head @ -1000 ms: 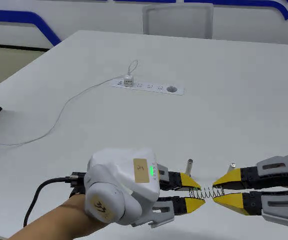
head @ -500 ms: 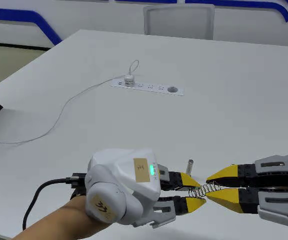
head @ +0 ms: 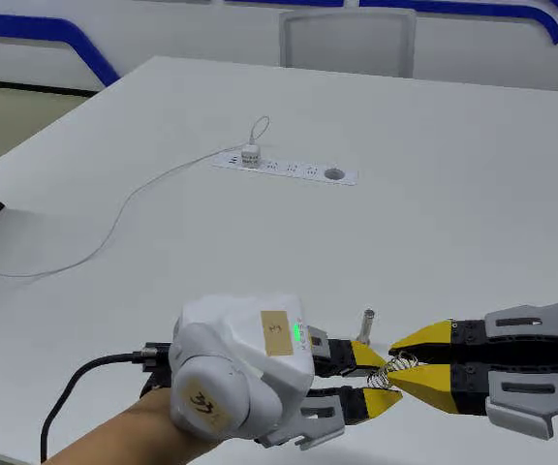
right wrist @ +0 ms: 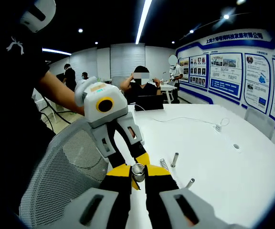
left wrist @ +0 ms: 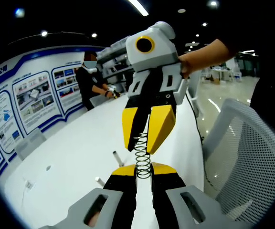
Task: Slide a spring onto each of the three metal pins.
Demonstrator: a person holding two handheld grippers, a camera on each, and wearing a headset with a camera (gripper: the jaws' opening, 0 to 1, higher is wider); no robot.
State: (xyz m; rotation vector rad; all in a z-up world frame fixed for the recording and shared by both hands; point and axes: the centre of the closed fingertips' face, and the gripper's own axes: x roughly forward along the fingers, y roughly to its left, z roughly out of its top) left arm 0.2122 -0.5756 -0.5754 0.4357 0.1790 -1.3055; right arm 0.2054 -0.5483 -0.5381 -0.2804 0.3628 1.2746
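A small metal spring [head: 387, 366] is held in the air between my two grippers, just above the white table [head: 453, 194]. The left gripper [head: 384, 376] points right and is shut on the spring's left end [left wrist: 142, 160]. The right gripper [head: 395, 360] points left, and its yellow jaws are shut on the other end [right wrist: 137, 171]. One upright metal pin [head: 366, 323] stands just behind the jaws. Two pins [right wrist: 174, 160] [right wrist: 190, 182] stand on the table in the right gripper view, with a loose spring [right wrist: 164, 164] lying beside them.
A white power strip [head: 289, 169] with a plug and a long cable [head: 114, 228] lies mid-table. A chair [head: 347, 39] stands at the far edge. A mesh chair [left wrist: 252, 152] is close to the near table edge. People stand in the background.
The right gripper has moved left toward the left gripper and come down over the spring. Less of the spring shows between the two sets of jaws.
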